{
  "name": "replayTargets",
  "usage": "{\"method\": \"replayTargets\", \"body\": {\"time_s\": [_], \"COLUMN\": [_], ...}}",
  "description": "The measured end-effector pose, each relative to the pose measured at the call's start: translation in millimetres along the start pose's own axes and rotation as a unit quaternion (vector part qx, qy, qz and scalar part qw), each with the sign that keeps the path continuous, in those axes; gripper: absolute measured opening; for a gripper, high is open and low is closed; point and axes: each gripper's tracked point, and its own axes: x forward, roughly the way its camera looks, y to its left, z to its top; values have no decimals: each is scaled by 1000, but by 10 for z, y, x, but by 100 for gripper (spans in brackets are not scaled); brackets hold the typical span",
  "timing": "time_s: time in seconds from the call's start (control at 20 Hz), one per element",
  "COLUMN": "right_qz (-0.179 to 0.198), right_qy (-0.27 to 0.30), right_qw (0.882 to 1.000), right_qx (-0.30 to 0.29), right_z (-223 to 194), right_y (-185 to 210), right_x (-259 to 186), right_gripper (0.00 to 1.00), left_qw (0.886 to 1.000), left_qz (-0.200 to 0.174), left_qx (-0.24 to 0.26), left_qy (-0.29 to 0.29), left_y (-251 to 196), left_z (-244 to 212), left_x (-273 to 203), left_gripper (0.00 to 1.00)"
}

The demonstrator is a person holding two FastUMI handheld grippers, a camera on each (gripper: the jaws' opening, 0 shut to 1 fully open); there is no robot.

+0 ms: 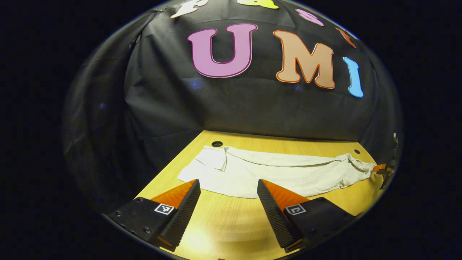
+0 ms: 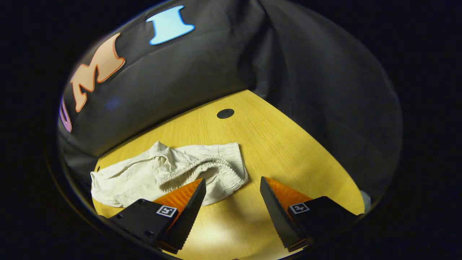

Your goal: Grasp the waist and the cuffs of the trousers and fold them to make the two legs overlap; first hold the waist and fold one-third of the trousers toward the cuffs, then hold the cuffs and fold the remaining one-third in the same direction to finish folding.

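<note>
White trousers (image 1: 274, 173) lie flat in one long band across the wooden table (image 1: 231, 224). In the left gripper view the cuff end (image 1: 205, 164) is at the left, with a corner turned over, and the bunched waist (image 1: 355, 166) at the right. My left gripper (image 1: 228, 184) is open just short of the near edge of the legs, touching nothing. In the right gripper view the elastic waistband (image 2: 209, 168) lies crumpled. My right gripper (image 2: 232, 180) is open beside it, and one finger (image 2: 189, 202) overlaps the waist's edge. The right gripper (image 1: 382, 168) also peeks in by the waist.
The black cloth wall (image 1: 231, 108) closes off the table's far side and both ends. Round holes sit in the tabletop near the cuffs (image 1: 217, 143) and beyond the waist (image 2: 225, 113). Bare wood (image 2: 288, 151) stretches to the right of the waist.
</note>
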Motion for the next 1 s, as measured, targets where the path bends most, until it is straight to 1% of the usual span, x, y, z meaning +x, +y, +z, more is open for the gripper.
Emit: {"method": "replayTargets", "body": {"time_s": [0.1, 0.15, 0.2, 0.25, 0.3, 0.35, 0.4, 0.45, 0.5, 0.6, 0.65, 0.7, 0.75, 0.85, 1.0], "right_qz": [4, 6, 15, 21, 22, 26, 21, 14, 7, 20, 18, 18, 18, 18, 28], "right_qy": [2, 4, 2, 0, -4, -1, 5, -1, 3, 14, 10, 3, 0, -7, -29], "right_qw": [1000, 999, 999, 998, 998, 998, 997, 997, 996, 994, 993, 994, 994, 995, 996], "right_qx": [25, 34, 44, 52, 58, 65, 72, 78, 87, 111, 115, 111, 105, 93, 84], "right_z": [-43, -54, -50, -33, -9, -15, -39, -11, -34, -32, 14, 22, 51, 118, 266], "right_y": [12, 17, 44, 66, 75, 86, 84, 51, 44, 114, 131, 137, 137, 160, 300], "right_x": [91, 122, 138, 145, 184, 209, 229, 240, 270, 259, 251, 201, 162, 128, -41], "right_gripper": [97, 93, 97, 95, 87, 84, 89, 63, 55, 45, 27, 21, 18, 18, 18], "left_qw": [1000, 1000, 1000, 1000, 1000, 1000, 1000, 1000, 1000, 1000, 1000, 1000, 1000, 1000, 1000], "left_qz": [4, 4, 2, 2, 1, -1, -2, -4, -6, -11, -13, -12, -13, -20, -24], "left_qx": [1, 0, -1, -1, -1, 2, 4, 4, 1, -5, -5, -4, -3, -4, -2], "left_qy": [1, 0, -3, -4, -5, -6, -7, -9, -12, -15, -16, -16, -15, -17, -20], "left_y": [-23, -53, -82, -125, -154, -190, -221, -254, -283, -356, -374, -380, -392, -425, -417], "left_z": [7, 15, 40, 44, 57, 70, 80, 106, 133, 157, 150, 162, 157, 180, 206], "left_x": [-26, -41, -63, -67, -67, -77, -76, -83, -89, -98, -97, -92, -81, -99, -64], "left_gripper": [95, 95, 95, 95, 95, 95, 95, 95, 95, 95, 95, 95, 95, 95, 95]}}
